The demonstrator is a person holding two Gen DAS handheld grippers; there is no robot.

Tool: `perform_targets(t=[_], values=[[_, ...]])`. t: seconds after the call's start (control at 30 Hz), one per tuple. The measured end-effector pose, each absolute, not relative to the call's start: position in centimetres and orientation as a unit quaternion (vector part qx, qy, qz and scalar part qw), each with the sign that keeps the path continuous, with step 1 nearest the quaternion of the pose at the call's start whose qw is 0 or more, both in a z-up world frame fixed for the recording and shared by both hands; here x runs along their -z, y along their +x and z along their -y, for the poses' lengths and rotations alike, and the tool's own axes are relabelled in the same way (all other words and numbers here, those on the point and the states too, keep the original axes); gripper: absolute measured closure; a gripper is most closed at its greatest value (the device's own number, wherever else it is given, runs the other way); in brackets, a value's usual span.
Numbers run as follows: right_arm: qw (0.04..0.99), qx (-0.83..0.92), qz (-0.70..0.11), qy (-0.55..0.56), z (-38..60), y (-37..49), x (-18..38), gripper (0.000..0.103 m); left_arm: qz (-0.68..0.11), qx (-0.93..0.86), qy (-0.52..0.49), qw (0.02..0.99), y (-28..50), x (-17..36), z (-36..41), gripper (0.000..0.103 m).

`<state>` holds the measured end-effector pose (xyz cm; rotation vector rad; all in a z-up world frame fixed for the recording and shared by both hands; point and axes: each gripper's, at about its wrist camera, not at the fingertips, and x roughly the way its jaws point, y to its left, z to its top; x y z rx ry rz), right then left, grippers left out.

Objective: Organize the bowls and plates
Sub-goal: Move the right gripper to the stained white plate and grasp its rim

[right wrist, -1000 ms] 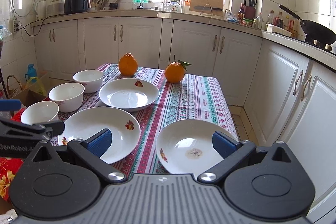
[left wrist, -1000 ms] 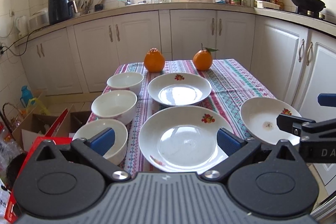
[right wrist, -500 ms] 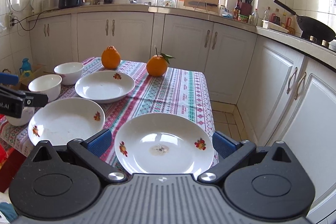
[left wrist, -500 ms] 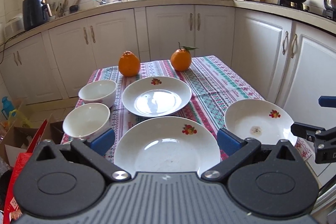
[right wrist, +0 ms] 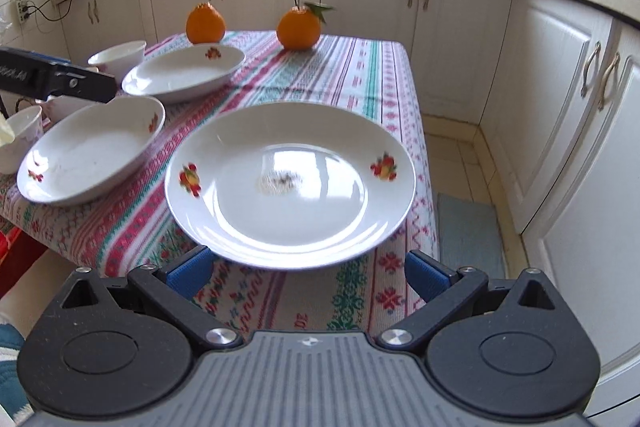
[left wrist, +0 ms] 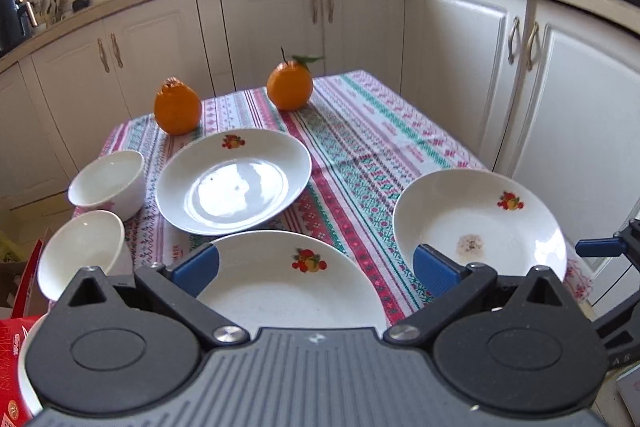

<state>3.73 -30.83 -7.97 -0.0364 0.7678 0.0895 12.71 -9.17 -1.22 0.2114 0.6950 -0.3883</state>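
Note:
Three white plates with fruit prints lie on the striped tablecloth point(left wrist: 380, 131). My left gripper point(left wrist: 316, 267) is open over the near edge of the near plate point(left wrist: 288, 279), with the far plate point(left wrist: 234, 183) beyond it. The stained plate point(right wrist: 290, 183) sits at the table's near right corner, and my right gripper point(right wrist: 308, 273) is open just before its rim, touching nothing. Two white bowls point(left wrist: 108, 183) point(left wrist: 80, 251) stand in a row at the left; a third is mostly hidden behind the left gripper's body.
Two oranges point(left wrist: 178, 109) point(left wrist: 290, 87) sit at the far end of the table. White kitchen cabinets point(right wrist: 560, 107) close in on the right and back. A red box point(left wrist: 16, 347) is on the floor at the left. The left gripper's finger point(right wrist: 60, 79) juts over the bowls.
Both grippers have moved forward and lower toward the table. The left view has swung to the right, so the nearest bowl slid behind its body. The stained plate now fills the right view.

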Motion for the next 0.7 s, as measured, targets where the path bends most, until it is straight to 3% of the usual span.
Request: perform_targets(t=[0.33,0.7], values=[[0.919,-0.079,-0.386,-0.02,32.1,4.9,9.8,0.0,-0.398,0.251,0.119,0.874,16.4,3.3,13.7,0.001],[0.931,-0.135,-0.338,-0.039,33.3,4.8,10.6,0.0,-0.433,0.316,0.169,0.827,20.2,5.4,18.5,0.004]])
